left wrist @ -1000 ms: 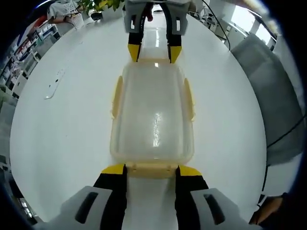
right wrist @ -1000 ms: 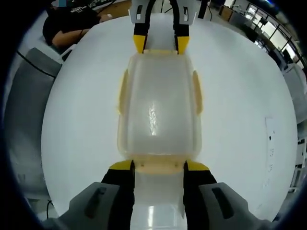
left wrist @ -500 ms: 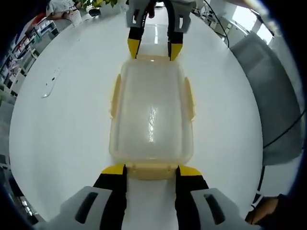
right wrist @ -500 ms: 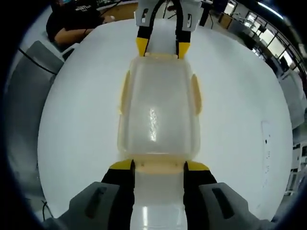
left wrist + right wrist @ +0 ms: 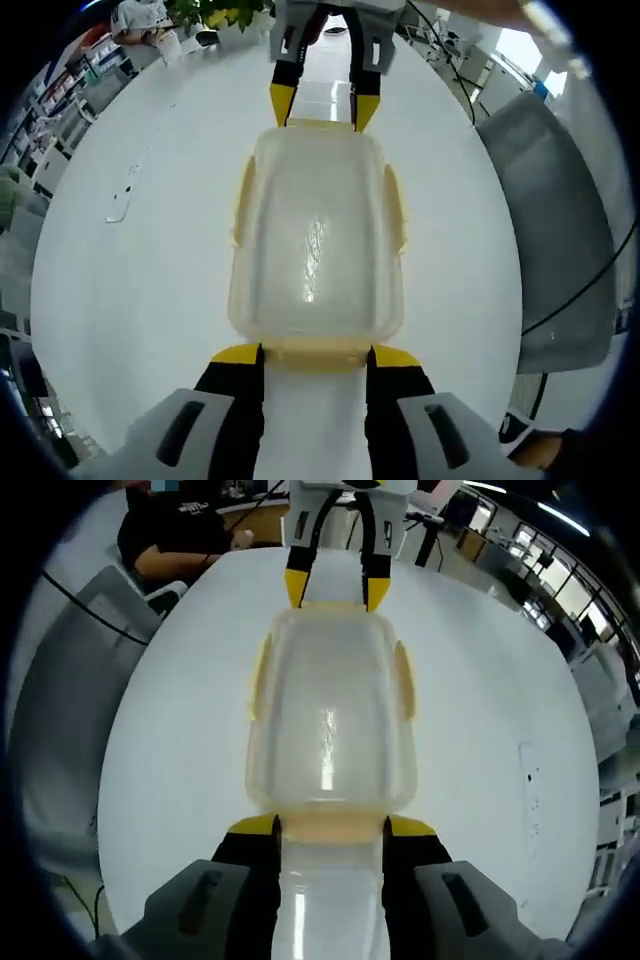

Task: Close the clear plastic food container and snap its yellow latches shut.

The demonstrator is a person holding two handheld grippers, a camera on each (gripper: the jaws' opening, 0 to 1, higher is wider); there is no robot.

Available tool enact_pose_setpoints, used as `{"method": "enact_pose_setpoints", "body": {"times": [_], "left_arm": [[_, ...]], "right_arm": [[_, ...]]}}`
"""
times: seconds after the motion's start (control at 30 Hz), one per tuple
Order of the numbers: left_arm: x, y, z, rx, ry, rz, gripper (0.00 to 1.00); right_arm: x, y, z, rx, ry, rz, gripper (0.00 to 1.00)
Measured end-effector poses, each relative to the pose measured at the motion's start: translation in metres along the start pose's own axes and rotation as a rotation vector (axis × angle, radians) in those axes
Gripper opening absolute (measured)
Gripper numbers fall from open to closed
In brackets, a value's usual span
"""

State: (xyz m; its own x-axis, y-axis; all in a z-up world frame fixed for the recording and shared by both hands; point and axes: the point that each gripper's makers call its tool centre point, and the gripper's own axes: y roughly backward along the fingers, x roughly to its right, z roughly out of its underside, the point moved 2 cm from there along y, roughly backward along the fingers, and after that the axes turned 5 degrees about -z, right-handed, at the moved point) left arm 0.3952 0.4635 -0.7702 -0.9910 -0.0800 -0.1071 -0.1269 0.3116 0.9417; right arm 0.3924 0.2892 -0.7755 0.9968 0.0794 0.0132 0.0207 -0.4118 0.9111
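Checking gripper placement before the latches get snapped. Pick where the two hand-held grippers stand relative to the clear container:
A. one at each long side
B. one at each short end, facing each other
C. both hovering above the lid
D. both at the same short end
B: in the left gripper view the left hand-held gripper straddles the near end latch of the container, and the right hand-held gripper stands at the far end.

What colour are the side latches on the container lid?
Pale, translucent yellow. The side latches on the clear container show best in the right gripper view.
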Motion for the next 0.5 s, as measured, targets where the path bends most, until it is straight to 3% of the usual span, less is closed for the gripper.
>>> {"method": "enact_pose_setpoints", "body": {"times": [0.2, 0.5], "left_arm": [[0.01, 0.004, -0.026, 0.009, 0.007, -0.006, 0.33], [0.01, -0.005, -0.076, 0.036, -0.01, -0.008, 0.33]], "right_arm": [[-0.009, 0.018, 0.016, 0.006, 0.006, -0.002, 0.35], [-0.013, 0.045, 0.059, -0.005, -0.009, 0.016, 0.36]]}}
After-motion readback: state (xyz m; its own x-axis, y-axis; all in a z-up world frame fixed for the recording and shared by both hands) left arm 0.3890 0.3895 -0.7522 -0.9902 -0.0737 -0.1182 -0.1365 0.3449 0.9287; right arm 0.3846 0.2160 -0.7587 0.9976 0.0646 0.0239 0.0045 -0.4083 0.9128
